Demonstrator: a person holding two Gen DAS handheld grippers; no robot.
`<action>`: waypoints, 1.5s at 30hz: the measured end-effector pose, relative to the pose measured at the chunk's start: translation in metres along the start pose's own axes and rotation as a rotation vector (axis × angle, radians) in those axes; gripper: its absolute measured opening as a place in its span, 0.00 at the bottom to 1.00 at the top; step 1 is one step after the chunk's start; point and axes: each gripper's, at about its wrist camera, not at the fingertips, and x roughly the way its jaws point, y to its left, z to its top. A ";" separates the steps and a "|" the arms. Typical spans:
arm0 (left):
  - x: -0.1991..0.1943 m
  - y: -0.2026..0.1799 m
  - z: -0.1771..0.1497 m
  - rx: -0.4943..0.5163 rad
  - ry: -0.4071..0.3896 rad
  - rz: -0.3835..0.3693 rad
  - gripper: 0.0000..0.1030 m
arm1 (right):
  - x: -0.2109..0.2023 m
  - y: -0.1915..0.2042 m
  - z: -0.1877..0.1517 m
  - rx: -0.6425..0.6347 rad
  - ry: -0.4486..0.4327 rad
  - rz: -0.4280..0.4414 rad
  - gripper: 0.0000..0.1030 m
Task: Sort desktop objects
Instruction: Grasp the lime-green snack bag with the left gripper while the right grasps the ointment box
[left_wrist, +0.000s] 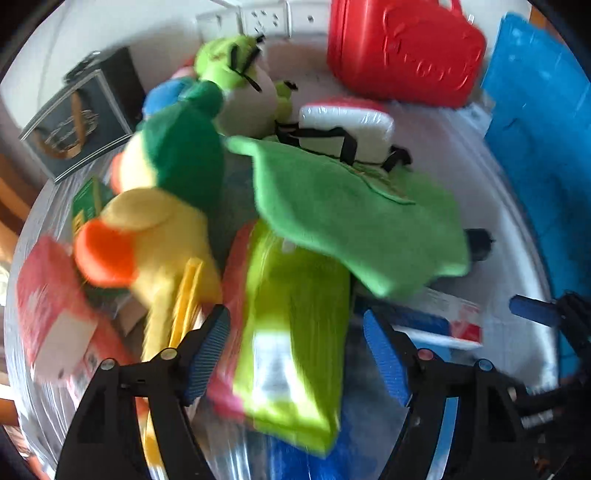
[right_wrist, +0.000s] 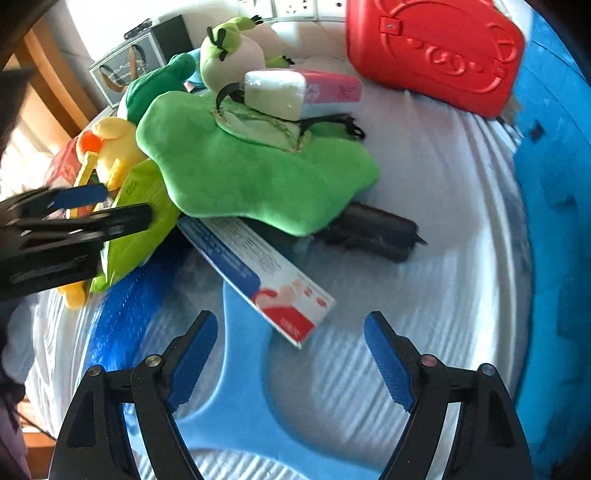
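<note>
A heap of objects lies on the white cloth (right_wrist: 424, 206). My left gripper (left_wrist: 297, 358) is open and straddles a lime-green packet (left_wrist: 295, 332); its pads stand clear of the packet. In the right wrist view the left gripper (right_wrist: 74, 206) enters from the left. A flat green plush (left_wrist: 351, 214) covers the packet's far end, and a yellow duck plush (left_wrist: 155, 236) lies to its left. My right gripper (right_wrist: 291, 358) is open with nothing between its fingers, just short of a blue, white and red toothpaste box (right_wrist: 266, 273) that pokes out from under the green plush (right_wrist: 251, 173).
A red hard case (right_wrist: 436, 55) lies at the back and a blue bin (right_wrist: 554, 184) runs down the right. A green bird plush (right_wrist: 225, 55), a wrapped white pack (right_wrist: 295, 92), a black item (right_wrist: 373, 232) and a dark box (left_wrist: 81, 118) are in the heap.
</note>
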 end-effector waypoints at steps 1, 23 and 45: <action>0.009 0.001 0.004 0.009 0.017 0.007 0.70 | 0.007 0.002 0.004 -0.009 0.009 0.004 0.78; -0.011 0.021 -0.077 -0.044 0.084 -0.076 0.57 | 0.022 0.002 -0.033 0.064 0.124 0.056 0.37; -0.051 0.029 -0.108 0.018 0.019 -0.049 0.45 | -0.003 0.031 -0.030 0.030 0.003 0.009 0.37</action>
